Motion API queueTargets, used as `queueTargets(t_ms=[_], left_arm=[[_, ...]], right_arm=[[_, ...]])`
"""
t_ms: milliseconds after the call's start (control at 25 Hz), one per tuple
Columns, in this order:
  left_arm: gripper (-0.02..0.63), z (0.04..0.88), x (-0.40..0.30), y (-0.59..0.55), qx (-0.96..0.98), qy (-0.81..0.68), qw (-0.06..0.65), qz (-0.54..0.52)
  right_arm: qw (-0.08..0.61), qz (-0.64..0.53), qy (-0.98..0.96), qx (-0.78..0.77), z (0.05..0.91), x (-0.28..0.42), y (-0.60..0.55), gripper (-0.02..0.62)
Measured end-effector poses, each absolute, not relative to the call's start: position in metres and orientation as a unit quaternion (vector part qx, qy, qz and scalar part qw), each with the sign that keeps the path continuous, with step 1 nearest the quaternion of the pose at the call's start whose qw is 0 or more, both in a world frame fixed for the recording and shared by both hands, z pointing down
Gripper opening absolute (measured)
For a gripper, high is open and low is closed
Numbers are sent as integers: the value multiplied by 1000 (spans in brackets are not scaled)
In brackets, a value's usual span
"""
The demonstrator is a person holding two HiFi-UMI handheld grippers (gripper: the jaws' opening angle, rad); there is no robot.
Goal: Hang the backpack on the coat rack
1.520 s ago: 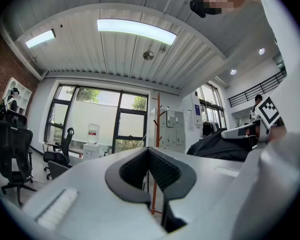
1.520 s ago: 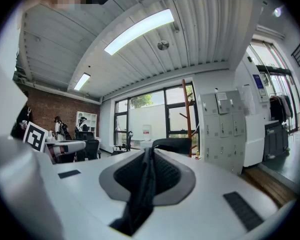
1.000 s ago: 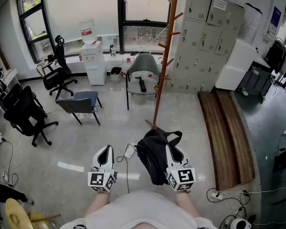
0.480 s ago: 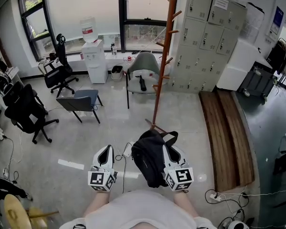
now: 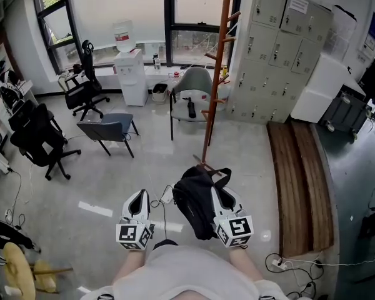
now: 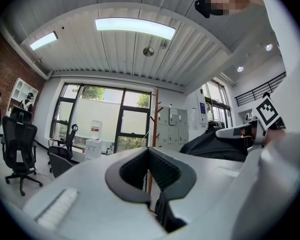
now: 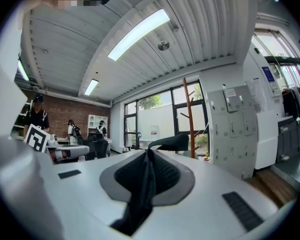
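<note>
The backpack (image 5: 194,206) is picked up but not yet hung: it dangles by its strap (image 7: 141,194) pinched in the right gripper (image 5: 223,197), the left gripper (image 5: 138,200) is closed on nothing, and the coat rack (image 5: 216,74) stands well ahead

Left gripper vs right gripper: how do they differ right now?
The left gripper has its jaws together with nothing between them; the right gripper is shut on a black strap. The left gripper carries nothing; the backpack hangs against the right gripper. Both point toward the coat rack, side by side.
</note>
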State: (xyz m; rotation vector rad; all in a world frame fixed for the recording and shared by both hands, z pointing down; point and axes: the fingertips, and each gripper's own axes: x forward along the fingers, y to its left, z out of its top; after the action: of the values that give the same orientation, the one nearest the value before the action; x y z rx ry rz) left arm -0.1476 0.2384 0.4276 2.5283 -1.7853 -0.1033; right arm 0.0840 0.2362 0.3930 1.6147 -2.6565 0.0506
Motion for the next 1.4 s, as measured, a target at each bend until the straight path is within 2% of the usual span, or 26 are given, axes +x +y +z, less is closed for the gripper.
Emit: queueTargets(t_ms=[640,1400], left_arm=[[9,448,-135,154,827,-560,37,-24],[9,447,-185,-109,863,-503,35,-21]], right_arm=[[22,31,-843,537,413,102,157,41],[20,37,-814,580,413,50,-74,41]])
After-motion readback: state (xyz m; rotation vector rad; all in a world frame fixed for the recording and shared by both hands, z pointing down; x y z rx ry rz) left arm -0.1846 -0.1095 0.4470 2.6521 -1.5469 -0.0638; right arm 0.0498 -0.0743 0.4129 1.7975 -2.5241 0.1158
